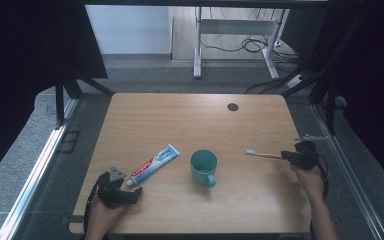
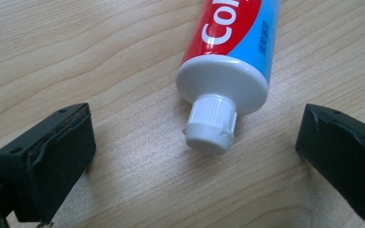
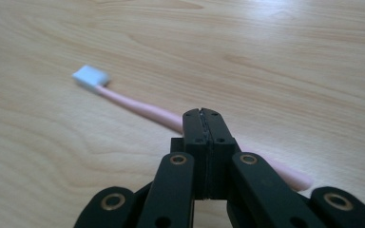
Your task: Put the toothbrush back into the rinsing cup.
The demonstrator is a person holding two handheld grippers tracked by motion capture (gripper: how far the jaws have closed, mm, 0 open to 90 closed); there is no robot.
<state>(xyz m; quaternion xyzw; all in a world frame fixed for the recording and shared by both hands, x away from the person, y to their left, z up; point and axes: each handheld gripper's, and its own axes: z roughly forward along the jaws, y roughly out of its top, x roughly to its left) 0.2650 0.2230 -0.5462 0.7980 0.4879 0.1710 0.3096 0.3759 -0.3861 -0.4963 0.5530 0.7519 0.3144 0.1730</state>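
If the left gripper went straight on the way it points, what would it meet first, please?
Most likely the toothpaste tube's white cap, which lies just ahead between the open jaws of the left gripper; then the tube itself.

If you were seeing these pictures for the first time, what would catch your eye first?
The red, white and blue toothpaste tube lies slantwise left of centre, its white cap between the open jaws of the left gripper. A teal mug stands at the middle of the wooden table. At the right, the right gripper is shut on the handle of a pink toothbrush whose head points toward the mug.
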